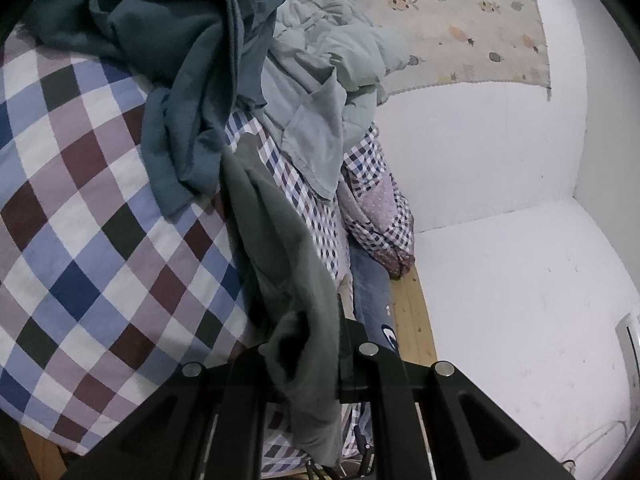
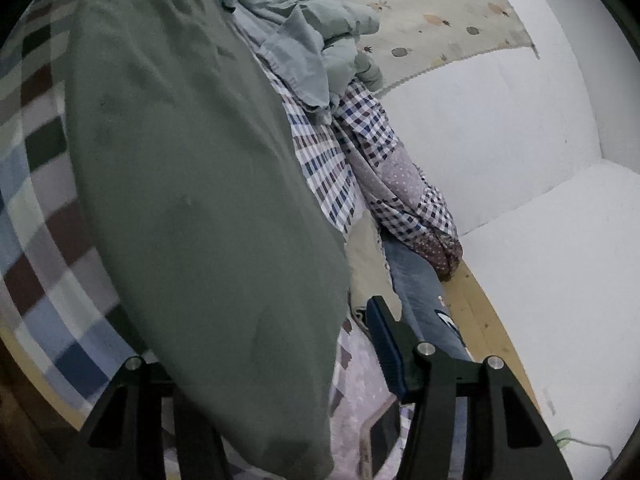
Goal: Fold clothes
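Observation:
A grey-green garment [image 1: 276,240] hangs from my left gripper [image 1: 316,336], which is shut on a bunched edge of it above the checked bedspread [image 1: 80,200]. In the right wrist view the same grey-green garment [image 2: 200,180] fills the left half and drapes over my right gripper's [image 2: 300,312] left finger. The right finger's blue pad [image 2: 386,344] is bare, with a gap between it and the cloth, so the jaws stand open. A dark teal garment [image 1: 180,60] and a pale green quilted jacket [image 1: 332,60] lie heaped further back on the bed.
A small-check sheet [image 1: 312,208], a dotted mauve cloth [image 1: 380,208] and blue denim [image 1: 372,300] hang over the bed's right side along a wooden rail [image 1: 416,320]. White wall [image 1: 500,160] stands to the right. A pineapple-print cover [image 1: 460,20] lies at the back.

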`<state>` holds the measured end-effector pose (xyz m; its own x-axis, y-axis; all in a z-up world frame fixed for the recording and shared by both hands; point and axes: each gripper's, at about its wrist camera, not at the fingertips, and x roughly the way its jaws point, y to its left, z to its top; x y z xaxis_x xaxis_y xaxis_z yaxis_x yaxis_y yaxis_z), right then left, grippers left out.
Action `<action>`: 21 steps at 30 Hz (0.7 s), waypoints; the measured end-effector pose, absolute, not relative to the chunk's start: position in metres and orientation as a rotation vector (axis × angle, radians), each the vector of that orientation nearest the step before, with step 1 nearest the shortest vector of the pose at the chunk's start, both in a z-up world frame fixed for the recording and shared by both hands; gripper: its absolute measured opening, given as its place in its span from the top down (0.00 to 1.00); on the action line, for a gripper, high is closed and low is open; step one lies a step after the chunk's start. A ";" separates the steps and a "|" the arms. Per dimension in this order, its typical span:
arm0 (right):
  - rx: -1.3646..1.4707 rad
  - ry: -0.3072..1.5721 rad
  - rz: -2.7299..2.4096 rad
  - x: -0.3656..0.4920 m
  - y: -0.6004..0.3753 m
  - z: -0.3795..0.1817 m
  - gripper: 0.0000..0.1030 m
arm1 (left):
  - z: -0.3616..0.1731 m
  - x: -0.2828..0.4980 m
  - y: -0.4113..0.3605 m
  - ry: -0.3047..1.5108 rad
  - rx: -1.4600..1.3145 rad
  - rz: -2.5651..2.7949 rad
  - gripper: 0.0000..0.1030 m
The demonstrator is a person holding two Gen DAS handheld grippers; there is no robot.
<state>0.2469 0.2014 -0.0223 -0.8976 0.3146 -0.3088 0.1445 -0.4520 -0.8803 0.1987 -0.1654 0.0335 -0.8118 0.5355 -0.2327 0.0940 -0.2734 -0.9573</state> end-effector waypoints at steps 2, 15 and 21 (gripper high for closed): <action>-0.679 -1.603 2.496 0.248 0.202 -0.023 0.51 | 0.034 0.198 -0.165 -1.679 -0.778 2.167 0.92; -0.760 -1.593 2.553 0.247 0.201 -0.020 0.92 | 0.030 0.203 -0.164 -1.671 -0.817 2.206 0.92; -0.734 -1.472 2.648 0.251 0.203 0.016 0.93 | 0.033 0.203 -0.163 -1.633 -0.828 2.249 0.92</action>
<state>0.2514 0.2030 0.0158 -0.8888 0.2427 -0.3888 0.2020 -0.5540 -0.8076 0.2034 -0.1633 0.0328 -0.8104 0.5021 -0.3018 0.1316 -0.3459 -0.9290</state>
